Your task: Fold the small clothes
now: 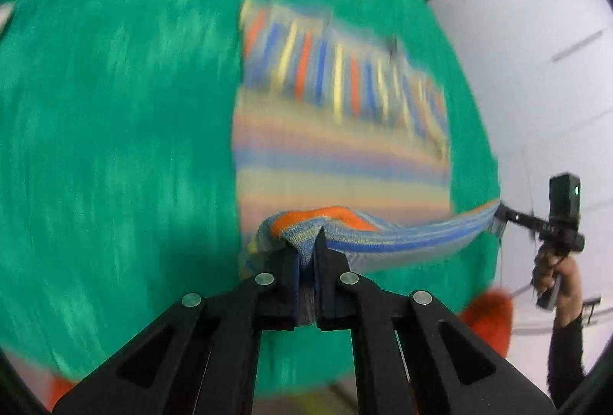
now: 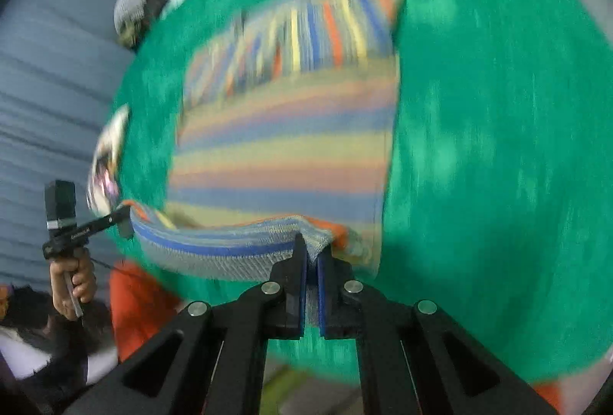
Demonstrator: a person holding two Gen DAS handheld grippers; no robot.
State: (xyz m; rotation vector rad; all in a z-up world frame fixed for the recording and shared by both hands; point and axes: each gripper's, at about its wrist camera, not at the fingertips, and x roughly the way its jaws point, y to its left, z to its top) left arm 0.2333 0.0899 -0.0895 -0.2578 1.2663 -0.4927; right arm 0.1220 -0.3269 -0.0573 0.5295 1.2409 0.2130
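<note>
A striped knit garment point(image 1: 341, 147) is seen lying on a green cloth-covered table point(image 1: 115, 147), its near hem lifted and stretched between two hand-held grippers. The left gripper point(image 1: 306, 250) is clenched on one corner of the hem, the right gripper point(image 2: 311, 254) on the other, fabric pinched between both sets of jaws. The sleeves appear already laid across the far part of the body. The lengthwise fold is judged begun but not laid down; flattening remains.
</note>
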